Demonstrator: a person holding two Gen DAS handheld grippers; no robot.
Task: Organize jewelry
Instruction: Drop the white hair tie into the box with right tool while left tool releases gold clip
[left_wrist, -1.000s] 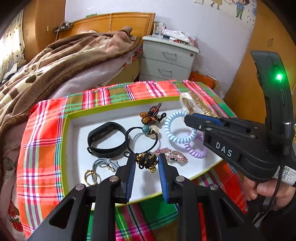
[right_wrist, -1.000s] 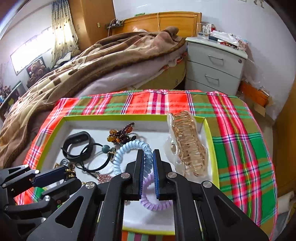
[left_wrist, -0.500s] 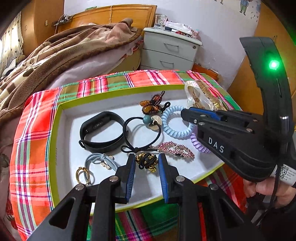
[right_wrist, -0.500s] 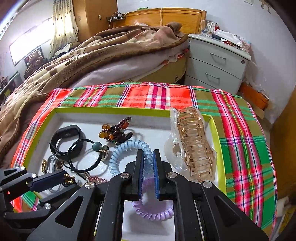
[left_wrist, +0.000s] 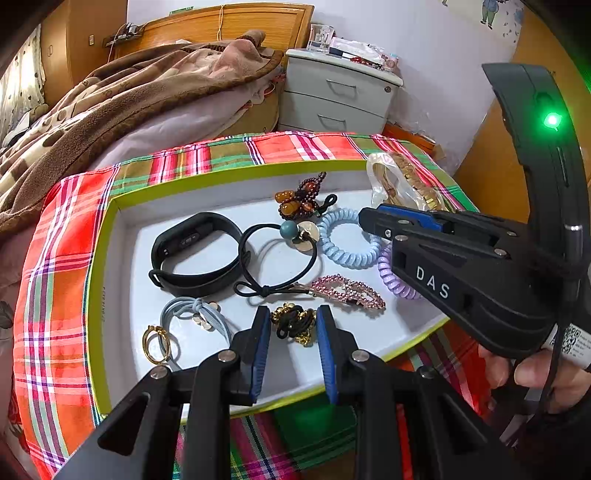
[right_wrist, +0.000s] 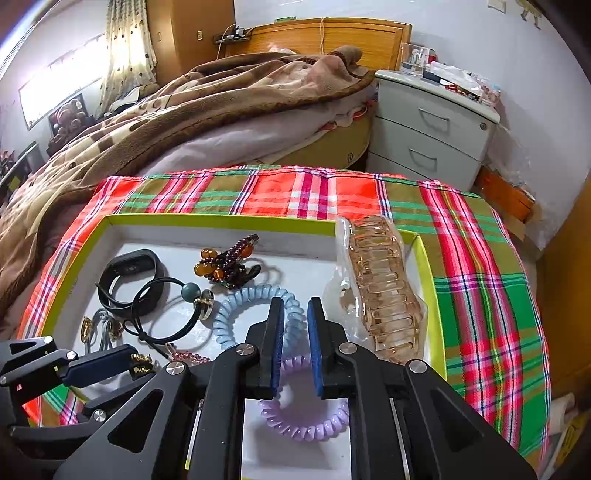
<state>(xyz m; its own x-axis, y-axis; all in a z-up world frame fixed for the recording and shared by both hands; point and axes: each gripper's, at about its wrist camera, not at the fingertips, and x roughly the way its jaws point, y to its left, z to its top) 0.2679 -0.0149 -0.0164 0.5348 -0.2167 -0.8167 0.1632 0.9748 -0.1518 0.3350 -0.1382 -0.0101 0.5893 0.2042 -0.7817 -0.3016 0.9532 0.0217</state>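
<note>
A white tray with a lime rim on a plaid cloth holds several jewelry pieces. My left gripper is open, its pads on either side of a black and gold hair tie near the tray's front. My right gripper is open a little, above a blue coil hair tie and a purple coil hair tie. A black wristband, a black elastic with a teal bead, a pink rhinestone clip and an amber bead clip lie in the tray.
A large clear claw clip in a bag rests on the tray's right rim. A grey hair tie and a gold ring lie front left. A bed with a brown blanket and a grey nightstand stand behind.
Both grippers have moved closer over the tray. The right gripper's fingers have spread slightly apart. The left gripper stays open around the black and gold hair tie.
</note>
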